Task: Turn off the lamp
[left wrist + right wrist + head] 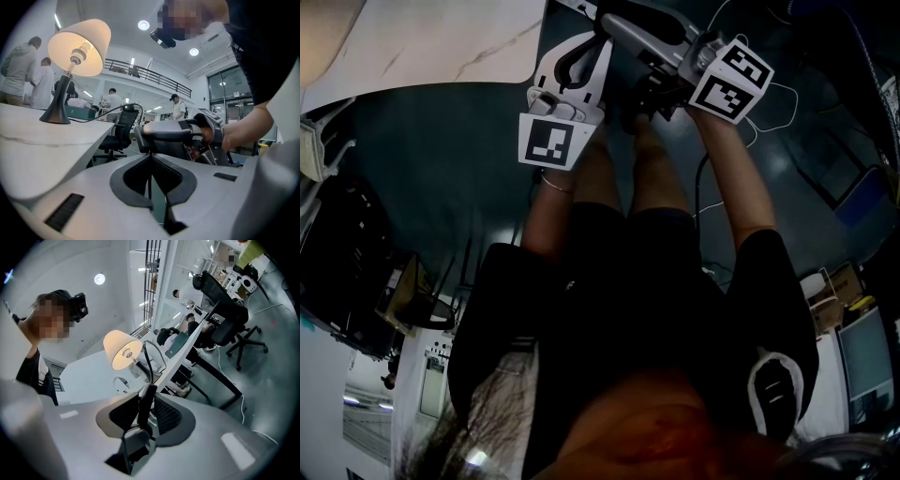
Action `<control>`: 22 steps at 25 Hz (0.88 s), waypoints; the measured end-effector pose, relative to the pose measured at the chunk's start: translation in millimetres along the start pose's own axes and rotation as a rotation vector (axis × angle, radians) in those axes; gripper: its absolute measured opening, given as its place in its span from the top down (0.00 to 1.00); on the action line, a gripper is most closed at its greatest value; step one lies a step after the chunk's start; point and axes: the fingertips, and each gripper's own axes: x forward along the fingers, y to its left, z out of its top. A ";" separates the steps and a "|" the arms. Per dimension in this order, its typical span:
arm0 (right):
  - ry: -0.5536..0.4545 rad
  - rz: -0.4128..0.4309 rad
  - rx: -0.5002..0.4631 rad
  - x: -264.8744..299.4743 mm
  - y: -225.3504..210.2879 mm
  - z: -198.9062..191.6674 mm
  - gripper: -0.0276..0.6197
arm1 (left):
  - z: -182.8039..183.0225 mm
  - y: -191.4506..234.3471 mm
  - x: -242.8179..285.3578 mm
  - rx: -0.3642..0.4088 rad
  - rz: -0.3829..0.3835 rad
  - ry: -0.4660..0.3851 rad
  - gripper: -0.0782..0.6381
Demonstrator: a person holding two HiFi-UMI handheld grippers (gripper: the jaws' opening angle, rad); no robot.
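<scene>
Evidently pinching the inline switch [148, 389] in the right hand-held gripper [143, 400], with the left hand-held gripper [150, 161] pressed together just beside, to cut the lamp [77, 47] glowing far left on the tabletop [42, 140].

Open-plan office, white desk [37, 145], black swivel chairs [227, 331], mezzanine railing [150, 75], ceiling lights [143, 25].

Lit lamp [77, 47] stands on the white table [47, 145]; left tool [150, 169] closed, empty
</scene>
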 end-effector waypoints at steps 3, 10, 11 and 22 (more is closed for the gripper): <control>0.005 0.007 0.005 0.3 0.2 0.0 0.81 | -0.9 0.5 0.7 -0.004 -0.002 0.005 0.87; 0.007 0.015 0.011 0.6 1.3 0.7 0.82 | -0.8 -0.3 2.0 0.002 -0.018 0.003 0.87; 0.005 0.015 0.013 0.7 1.4 0.9 0.82 | -0.8 -0.5 2.1 0.002 -0.021 0.001 0.87; -0.007 0.010 0.023 0.3 1.8 1.5 0.83 | -0.4 -0.2 2.4 0.014 -0.033 -0.007 0.87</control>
